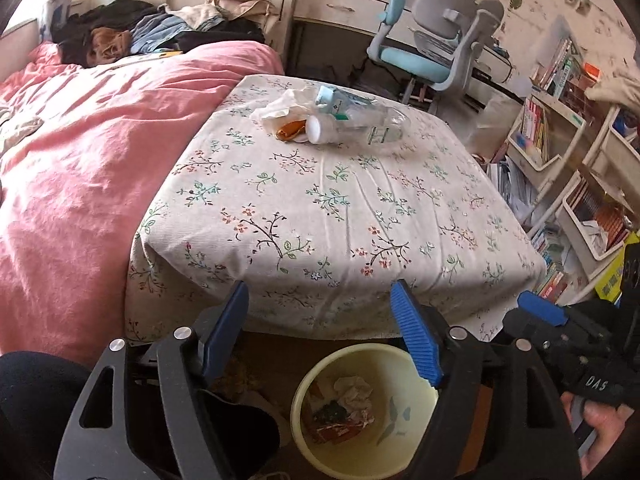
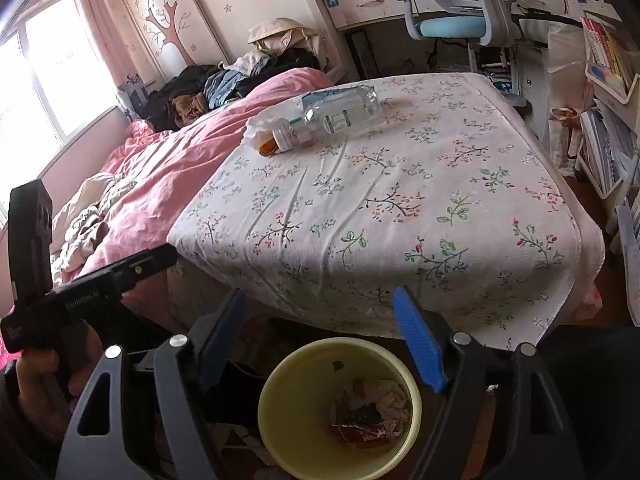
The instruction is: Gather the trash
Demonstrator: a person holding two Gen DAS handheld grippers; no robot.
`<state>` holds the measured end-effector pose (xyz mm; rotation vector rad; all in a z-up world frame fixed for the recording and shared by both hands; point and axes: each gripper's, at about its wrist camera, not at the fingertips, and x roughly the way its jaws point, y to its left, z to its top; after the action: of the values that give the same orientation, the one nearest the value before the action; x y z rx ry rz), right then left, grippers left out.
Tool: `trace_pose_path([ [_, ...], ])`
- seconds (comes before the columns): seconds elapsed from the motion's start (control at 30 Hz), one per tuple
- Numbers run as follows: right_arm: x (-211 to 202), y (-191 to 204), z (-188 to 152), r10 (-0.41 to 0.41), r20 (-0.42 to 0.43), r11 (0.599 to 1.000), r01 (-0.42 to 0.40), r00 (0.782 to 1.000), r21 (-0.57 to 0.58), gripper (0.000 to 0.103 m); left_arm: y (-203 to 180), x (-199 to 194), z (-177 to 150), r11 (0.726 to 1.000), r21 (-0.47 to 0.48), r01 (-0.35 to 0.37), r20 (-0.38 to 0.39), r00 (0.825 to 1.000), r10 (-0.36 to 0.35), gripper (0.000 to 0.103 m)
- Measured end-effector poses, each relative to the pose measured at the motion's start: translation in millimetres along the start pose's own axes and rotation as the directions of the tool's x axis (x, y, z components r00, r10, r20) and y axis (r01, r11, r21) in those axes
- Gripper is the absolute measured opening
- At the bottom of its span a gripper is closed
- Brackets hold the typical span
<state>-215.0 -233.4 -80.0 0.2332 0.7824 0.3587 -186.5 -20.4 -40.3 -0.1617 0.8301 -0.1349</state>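
Observation:
A clear plastic bottle (image 1: 360, 124) with a white cap lies on its side at the far end of the floral-cloth table (image 1: 320, 208), next to crumpled white tissue (image 1: 286, 106), an orange wrapper (image 1: 290, 130) and a light blue carton (image 1: 330, 96). The bottle (image 2: 332, 118) and the orange wrapper (image 2: 267, 147) show in the right wrist view too. A pale yellow bin (image 1: 360, 408) with trash inside stands on the floor below the table's near edge; it also shows in the right wrist view (image 2: 340, 404). My left gripper (image 1: 320, 328) and right gripper (image 2: 320, 332) are open and empty above the bin.
A bed with a pink duvet (image 1: 92, 152) and a clothes pile (image 1: 152, 28) lies left of the table. A blue and grey desk chair (image 1: 436, 36) and desk stand behind. White shelves with books (image 1: 560, 152) line the right side.

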Motion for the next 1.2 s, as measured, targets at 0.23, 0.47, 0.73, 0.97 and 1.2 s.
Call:
trace_pose_path([
  [0.23, 2.7, 2.4, -0.9, -0.004, -0.006, 1.000, 0.004, 1.000, -0.008, 0.073, 1.5, 0.5, 1.5, 1.000, -0.010, -0.005, 0.012, 1.000, 0.005, 0.071],
  [0.47, 2.8, 2.6, -1.1, -0.005, -0.007, 1.000, 0.005, 1.000, -0.009, 0.074, 5.0, -0.2, 1.8, 1.000, -0.025, -0.013, 0.019, 1.000, 0.013, 0.073],
  [0.73, 2.8, 3.9, -1.6, -0.007, -0.009, 1.000, 0.006, 1.000, -0.013, 0.075, 7.8, -1.0, 2.4, 0.999, -0.036, -0.017, 0.025, 1.000, 0.018, 0.074],
  [0.97, 2.9, 4.5, -1.8, -0.006, -0.010, 1.000, 0.006, 1.000, -0.016, 0.075, 10.1, -0.8, 3.2, 0.999, -0.046, -0.021, 0.026, 0.999, 0.023, 0.074],
  [1.2, 2.6, 4.9, -2.4, -0.006, -0.011, 1.000, 0.006, 1.000, -0.018, 0.075, 11.3, -0.9, 3.5, 0.999, -0.050, -0.023, 0.028, 0.999, 0.024, 0.074],
])
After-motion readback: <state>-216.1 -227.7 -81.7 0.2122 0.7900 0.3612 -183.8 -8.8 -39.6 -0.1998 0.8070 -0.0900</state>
